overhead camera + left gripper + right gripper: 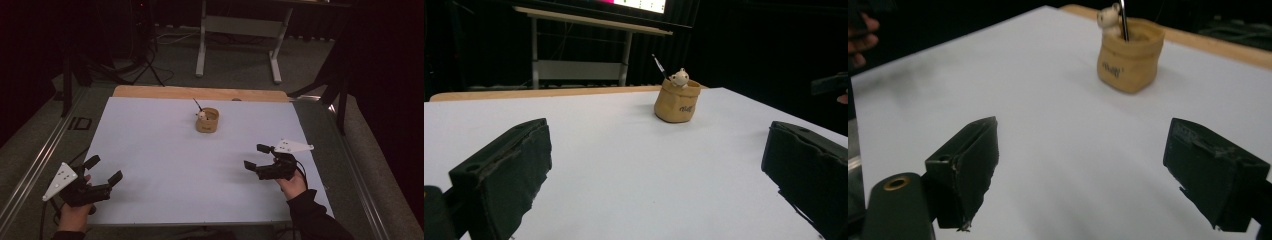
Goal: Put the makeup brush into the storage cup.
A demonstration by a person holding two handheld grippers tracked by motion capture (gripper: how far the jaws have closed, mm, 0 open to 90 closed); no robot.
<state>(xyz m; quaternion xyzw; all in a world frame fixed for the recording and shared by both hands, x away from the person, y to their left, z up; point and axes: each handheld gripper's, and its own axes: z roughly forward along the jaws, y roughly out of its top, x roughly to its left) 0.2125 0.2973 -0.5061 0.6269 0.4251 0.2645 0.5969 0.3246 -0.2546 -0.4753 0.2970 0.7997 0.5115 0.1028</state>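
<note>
Both tools, left tool (104,170) and right tool (254,156), rest spread empty on the worktop (150,150), the right nearer the tan pouch (207,120) ahead, whose pen (197,104) leans away.

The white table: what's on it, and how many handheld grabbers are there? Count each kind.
Tan sack-shaped pot: 1
Small animal figure on its rim: 1
Dark stick standing in it: 1
Handheld grippers, left and right, both open: 2
Total: 5
</note>
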